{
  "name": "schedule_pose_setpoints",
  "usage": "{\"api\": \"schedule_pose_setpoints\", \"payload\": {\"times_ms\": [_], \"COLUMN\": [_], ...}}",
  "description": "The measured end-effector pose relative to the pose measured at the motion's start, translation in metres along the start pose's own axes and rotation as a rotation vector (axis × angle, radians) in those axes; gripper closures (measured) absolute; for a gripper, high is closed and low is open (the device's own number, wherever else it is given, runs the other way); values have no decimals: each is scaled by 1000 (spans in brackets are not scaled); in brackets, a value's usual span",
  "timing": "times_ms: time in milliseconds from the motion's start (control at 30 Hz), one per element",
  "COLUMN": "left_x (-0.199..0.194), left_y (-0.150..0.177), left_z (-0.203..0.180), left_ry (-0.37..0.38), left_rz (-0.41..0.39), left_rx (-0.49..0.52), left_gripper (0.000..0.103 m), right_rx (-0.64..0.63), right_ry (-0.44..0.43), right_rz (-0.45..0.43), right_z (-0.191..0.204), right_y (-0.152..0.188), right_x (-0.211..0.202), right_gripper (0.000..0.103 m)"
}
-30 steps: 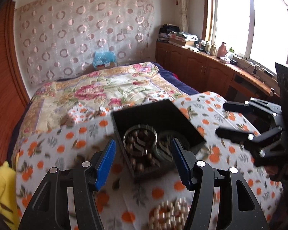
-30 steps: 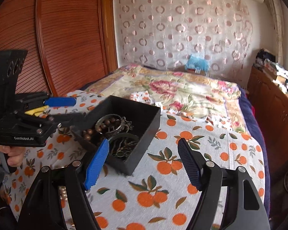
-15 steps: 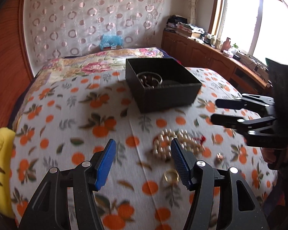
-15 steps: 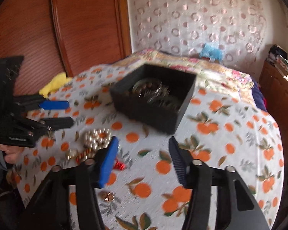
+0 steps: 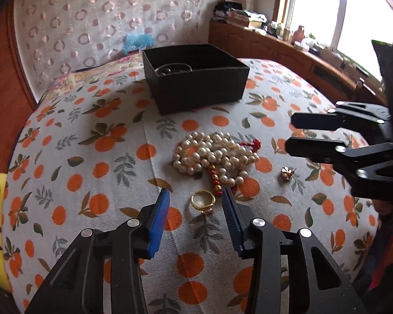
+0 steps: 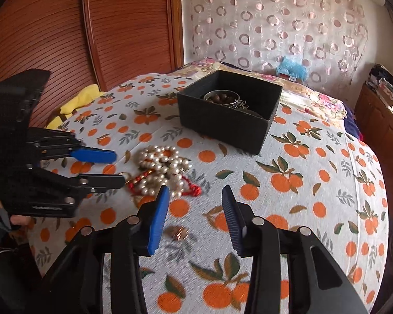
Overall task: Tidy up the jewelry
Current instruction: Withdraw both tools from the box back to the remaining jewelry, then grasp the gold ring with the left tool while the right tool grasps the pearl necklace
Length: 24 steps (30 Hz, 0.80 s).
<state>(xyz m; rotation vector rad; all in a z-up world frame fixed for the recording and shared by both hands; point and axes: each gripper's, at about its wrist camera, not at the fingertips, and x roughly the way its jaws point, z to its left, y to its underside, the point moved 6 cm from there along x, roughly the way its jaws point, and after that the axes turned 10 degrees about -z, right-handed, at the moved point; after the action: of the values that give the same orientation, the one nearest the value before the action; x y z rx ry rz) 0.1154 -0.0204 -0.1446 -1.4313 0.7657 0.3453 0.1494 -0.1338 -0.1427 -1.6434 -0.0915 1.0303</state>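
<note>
Hovering low over the orange-print cloth on the bed (image 5: 65,157), the left tongs (image 5: 195,200) stand moderately open and empty, straddling a small gold ring (image 5: 203,199) that lies just beside a heaped cream pearl strand with red cord (image 5: 213,155). Right tongs (image 6: 195,198) likewise open, empty, above a tiny rose-gold flower-shaped piece (image 6: 180,233). Black open cardboard box (image 5: 196,78) sits beyond the pearls, apart from them, already holding dark wooden beads and metal bangles (image 6: 222,98).

Handling, judged: ring light, stiff, slippery; best pinched across the band, close to the cloth, which may yield. Pearls limp; likely to trail.

Unclear: box floor mostly hidden by its wall; the ring's pale setting too small to resolve.
</note>
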Motion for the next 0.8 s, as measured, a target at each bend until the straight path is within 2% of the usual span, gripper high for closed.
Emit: {"api": "schedule_pose_setpoints", "payload": {"times_ms": [133,200,233,267,300,433,800], "left_x": [3,3,3,2,2,-8,-55], "left_y": [3,3,3,3,3,4,0], "left_z": [-1,0,1,2,3,10,28], "left_ry": [-4,-4,-6,-5,1,-20,-46], "left_rz": [5,1,-1,-1,-2,-33,-138], "left_rx": [6,3,1,0,-7,-30,-87], "left_gripper": [64,67,79,84,84,85,85], "right_rx": [-8,-11,-11,-12,-14,-33,-97], "right_ry": [-2,-11,-22,-28,-35,-43,-65], "right_rz": [-8,-18,-19,-17,-13,8,99], "right_z": [5,9,11,13,15,19,33], "right_y": [3,2,2,2,2,3,-3], "right_x": [-10,-14,-14,-13,-12,-2,47], "right_gripper": [59,59,59,62,67,72,73]}}
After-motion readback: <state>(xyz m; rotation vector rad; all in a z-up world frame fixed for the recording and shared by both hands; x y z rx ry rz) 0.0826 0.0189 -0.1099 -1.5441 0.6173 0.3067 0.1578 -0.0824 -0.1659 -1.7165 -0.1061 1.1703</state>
